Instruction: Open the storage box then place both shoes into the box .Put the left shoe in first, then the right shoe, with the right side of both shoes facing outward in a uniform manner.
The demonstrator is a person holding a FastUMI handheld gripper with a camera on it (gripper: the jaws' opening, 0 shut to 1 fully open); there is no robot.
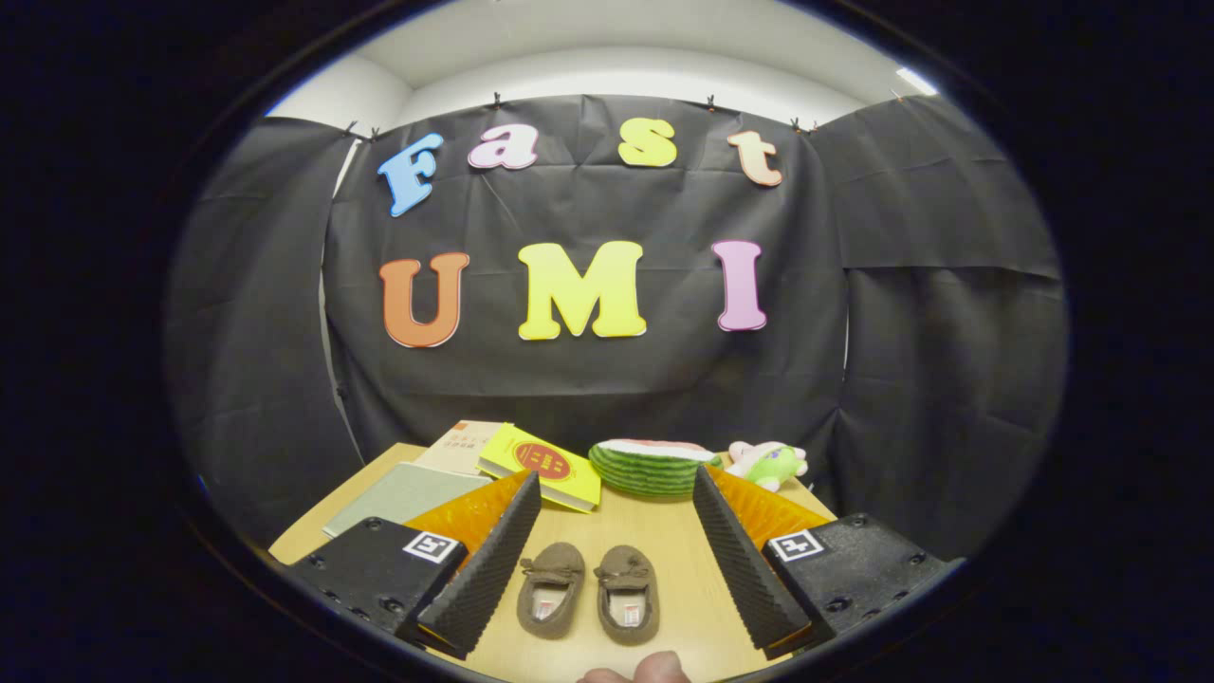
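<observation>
Two small brown slip-on shoes stand side by side on the wooden table (664, 531), toes pointing away from me. The left shoe (551, 588) and the right shoe (627, 593) lie between my two fingers, low and near their bases. My gripper (616, 493) is open wide and holds nothing; its black ribbed pads (493, 560) with orange backs flank the shoes on either side without touching them.
Beyond the fingers lie a yellow book (542, 465), a tan book (465, 444) and a grey-green book (403, 495) on the left. A watermelon-slice toy (650, 465) and a green plush toy (768, 462) sit at the table's far edge. A fingertip (654, 669) shows close below the shoes.
</observation>
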